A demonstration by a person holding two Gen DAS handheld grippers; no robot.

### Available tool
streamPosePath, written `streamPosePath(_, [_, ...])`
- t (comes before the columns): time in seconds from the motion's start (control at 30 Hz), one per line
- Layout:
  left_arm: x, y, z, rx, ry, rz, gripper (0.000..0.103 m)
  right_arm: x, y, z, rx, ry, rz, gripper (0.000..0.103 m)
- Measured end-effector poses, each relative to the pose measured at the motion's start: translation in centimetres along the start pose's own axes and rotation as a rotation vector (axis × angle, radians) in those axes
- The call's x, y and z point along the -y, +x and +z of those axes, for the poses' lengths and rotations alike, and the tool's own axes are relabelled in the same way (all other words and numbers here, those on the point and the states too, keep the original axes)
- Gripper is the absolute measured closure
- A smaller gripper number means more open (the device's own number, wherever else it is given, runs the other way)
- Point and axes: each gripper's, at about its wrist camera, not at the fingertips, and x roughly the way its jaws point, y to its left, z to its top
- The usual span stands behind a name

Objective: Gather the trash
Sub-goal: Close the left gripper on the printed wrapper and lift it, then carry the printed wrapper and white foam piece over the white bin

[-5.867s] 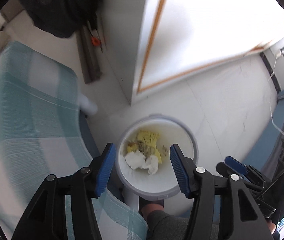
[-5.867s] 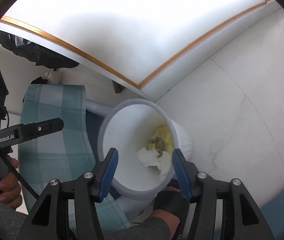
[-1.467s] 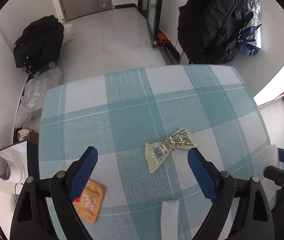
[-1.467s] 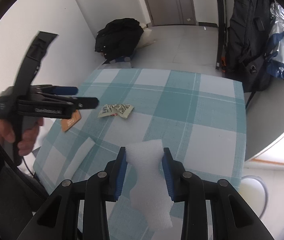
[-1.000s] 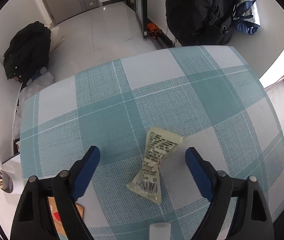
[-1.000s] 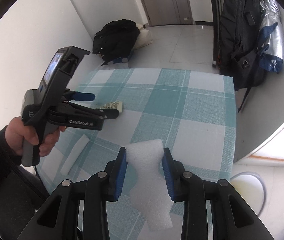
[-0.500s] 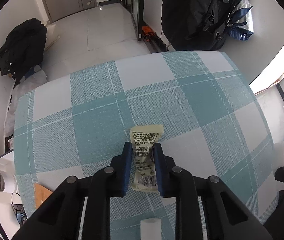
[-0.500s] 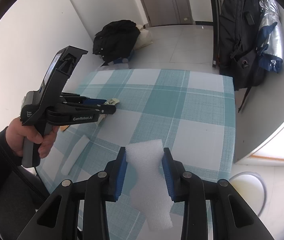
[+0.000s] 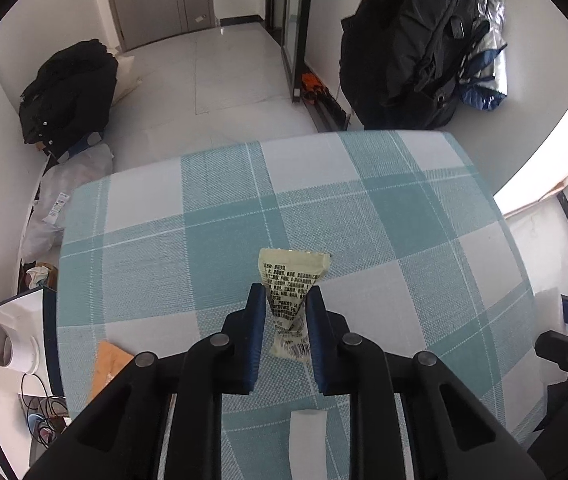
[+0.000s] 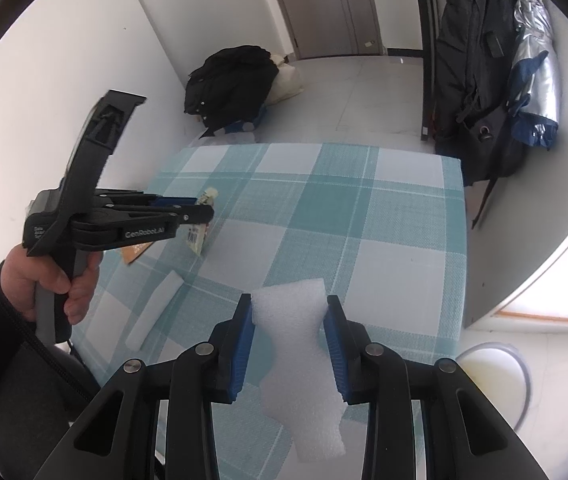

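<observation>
A small white-walled room around a checked table

We see the table (image 9: 364,208) under a teal-and-white plaid cloth, a pale tiled floor (image 9: 220,80) beyond it, and grey doors (image 9: 160,0) at the far end. We note a black jacket (image 9: 412,40) hanging on the right wall, a dark bundle of clothing (image 9: 68,88) in the left corner, and bright daylight at the right edge

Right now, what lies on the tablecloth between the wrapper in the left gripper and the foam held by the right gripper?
In the right wrist view, only a white foam strip lies between the wrapper and the foam; the rest is bare tablecloth.
</observation>
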Motion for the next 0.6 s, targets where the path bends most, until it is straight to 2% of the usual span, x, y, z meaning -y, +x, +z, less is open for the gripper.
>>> streamPosePath(0.07, [-0.1, -0.8, 0.1, 0.022, -0.016, 0.021, 0.088, -0.1, -0.4, 0.1, 0.017, 0.0, -0.002, 0.07])
streamPosePath(0.2, [-0.5, -2.6, 0.2, 0.062, -0.081, 0.016, 0.089, -0.2, -1.1, 0.3, 0.042, 0.012, 0.004, 0.07])
streamPosePath(0.6, [0.8, -6.6, -1.9, 0.149, -0.106, 0.031, 0.089, -1.0, -2.8, -0.5, 0.084, 0.006, 0.006, 0.07])
